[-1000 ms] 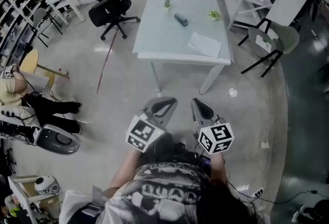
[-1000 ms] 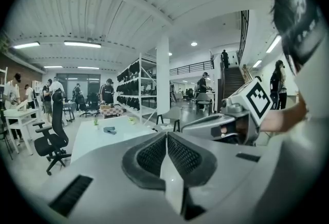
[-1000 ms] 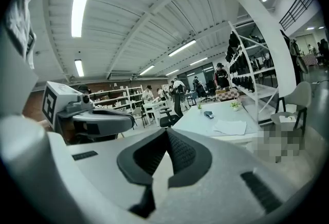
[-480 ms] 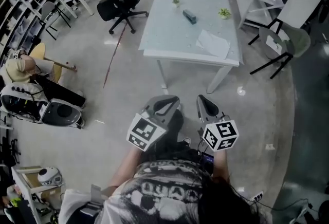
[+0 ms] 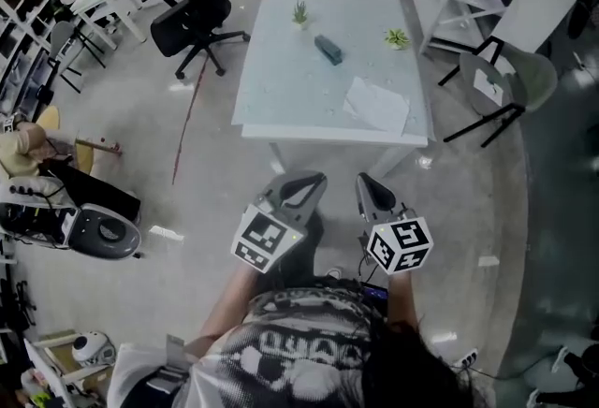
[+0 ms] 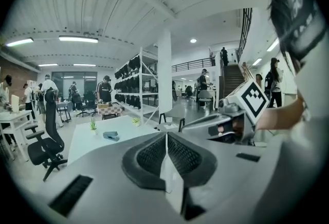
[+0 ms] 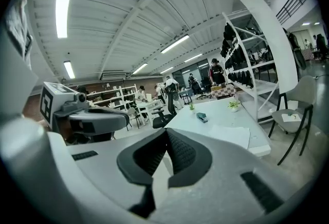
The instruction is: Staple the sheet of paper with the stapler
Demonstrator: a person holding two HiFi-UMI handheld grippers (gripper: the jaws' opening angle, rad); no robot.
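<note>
A dark teal stapler point(image 5: 328, 50) lies near the far middle of a white table point(image 5: 281, 107). A white sheet of paper point(image 5: 377, 106) lies flat toward the table's near right corner. Both grippers hang in front of the person's chest, short of the table's near edge and over the floor. The left gripper point(image 5: 301, 183) is shut with nothing in it, its pads meeting in the left gripper view point(image 6: 166, 138). The right gripper point(image 5: 367, 186) is likewise shut and empty point(image 7: 165, 133). Stapler point(image 7: 201, 117) and paper point(image 7: 229, 135) lie ahead in the right gripper view.
Two small potted plants point(image 5: 300, 13) point(image 5: 396, 38) stand at the table's far side. A black office chair point(image 5: 192, 18) is left of the table, a grey chair point(image 5: 505, 79) and white shelving to its right. People and gear sit on the floor at far left point(image 5: 98, 233).
The person has walked toward the table, which now looks larger and nearer. Both grippers came forward with the body, side by side, still shut.
</note>
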